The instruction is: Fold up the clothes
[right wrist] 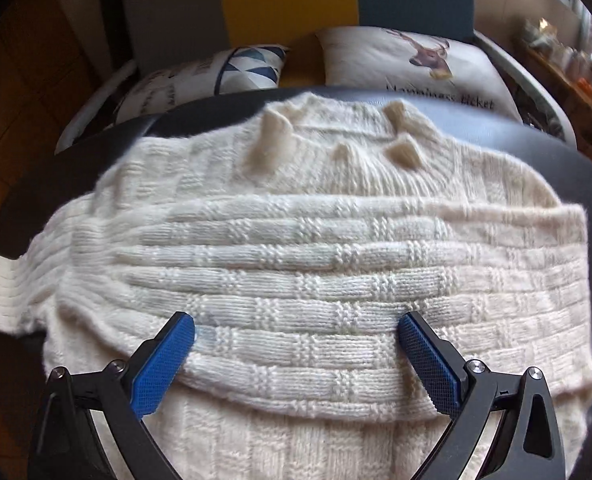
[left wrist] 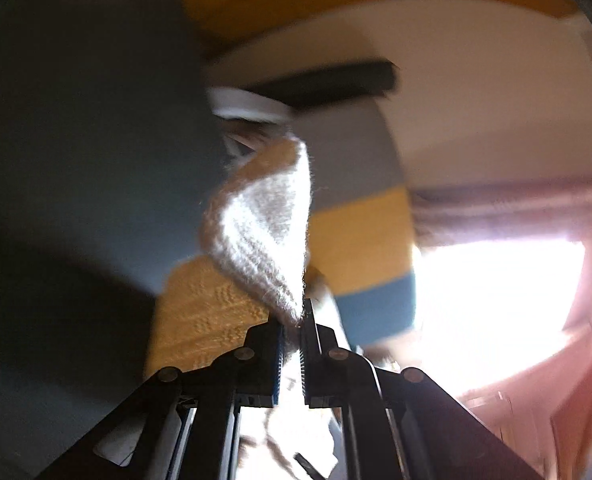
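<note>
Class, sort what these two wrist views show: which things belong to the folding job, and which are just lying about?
Job: cream knit sweater; left gripper, pinching a knit corner; right gripper, open over the sweater.

Lying about: triangle-pattern cushion; deer-print cushion.

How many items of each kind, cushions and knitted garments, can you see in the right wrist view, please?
Cushions: 2, one with blue triangles and one with a deer print.
Knitted garments: 1, a cream sweater lying on the dark surface.
Total: 3.
</note>
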Demonstrator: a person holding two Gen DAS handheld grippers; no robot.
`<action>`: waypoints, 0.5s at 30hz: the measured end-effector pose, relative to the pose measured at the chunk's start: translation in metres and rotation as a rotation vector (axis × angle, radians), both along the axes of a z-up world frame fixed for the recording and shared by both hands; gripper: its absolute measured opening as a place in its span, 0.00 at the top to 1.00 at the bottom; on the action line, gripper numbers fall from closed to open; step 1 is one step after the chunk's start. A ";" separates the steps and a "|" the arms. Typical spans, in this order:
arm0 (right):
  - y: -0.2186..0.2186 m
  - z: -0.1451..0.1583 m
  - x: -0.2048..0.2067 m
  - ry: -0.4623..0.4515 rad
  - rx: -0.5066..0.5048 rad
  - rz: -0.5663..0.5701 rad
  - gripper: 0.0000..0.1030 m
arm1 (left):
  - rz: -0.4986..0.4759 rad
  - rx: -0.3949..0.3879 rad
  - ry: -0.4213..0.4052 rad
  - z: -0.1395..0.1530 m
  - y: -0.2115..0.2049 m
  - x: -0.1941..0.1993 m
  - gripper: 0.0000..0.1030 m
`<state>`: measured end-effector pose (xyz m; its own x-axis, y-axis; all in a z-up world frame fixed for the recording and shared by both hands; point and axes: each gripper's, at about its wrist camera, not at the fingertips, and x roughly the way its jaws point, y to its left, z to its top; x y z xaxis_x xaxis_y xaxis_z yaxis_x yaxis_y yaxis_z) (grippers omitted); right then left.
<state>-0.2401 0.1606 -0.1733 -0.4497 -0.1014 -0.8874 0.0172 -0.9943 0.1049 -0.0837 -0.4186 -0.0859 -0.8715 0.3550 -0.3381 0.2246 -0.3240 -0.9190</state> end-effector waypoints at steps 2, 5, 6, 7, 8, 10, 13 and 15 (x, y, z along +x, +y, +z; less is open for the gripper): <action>-0.001 -0.002 0.000 0.007 0.013 0.005 0.00 | -0.060 -0.010 0.028 0.014 0.029 -0.015 0.95; -0.003 -0.002 0.001 0.018 0.016 0.015 0.00 | -0.154 -0.012 0.045 0.023 0.068 -0.032 0.95; -0.002 -0.002 0.002 0.022 0.010 0.018 0.00 | -0.185 -0.008 0.045 0.024 0.084 -0.040 0.95; -0.002 -0.002 0.002 0.026 0.005 0.021 0.00 | -0.213 -0.004 0.044 0.026 0.101 -0.051 0.95; -0.001 -0.003 0.003 0.029 0.000 0.025 0.00 | -0.239 -0.002 0.041 0.027 0.118 -0.064 0.95; 0.002 -0.002 0.006 0.038 -0.019 0.031 0.00 | -0.293 -0.002 0.034 0.026 0.149 -0.077 0.95; 0.016 0.005 0.013 0.073 -0.124 0.036 0.00 | -0.386 0.002 0.007 0.025 0.206 -0.128 0.95; 0.029 0.012 0.017 0.103 -0.214 0.030 0.00 | -0.445 0.002 -0.024 0.012 0.235 -0.138 0.95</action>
<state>-0.2228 0.1895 -0.1616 -0.5303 -0.2974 -0.7939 0.0682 -0.9484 0.3098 -0.2219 -0.1838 -0.0739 -0.6257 0.6945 -0.3552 0.0844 -0.3925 -0.9159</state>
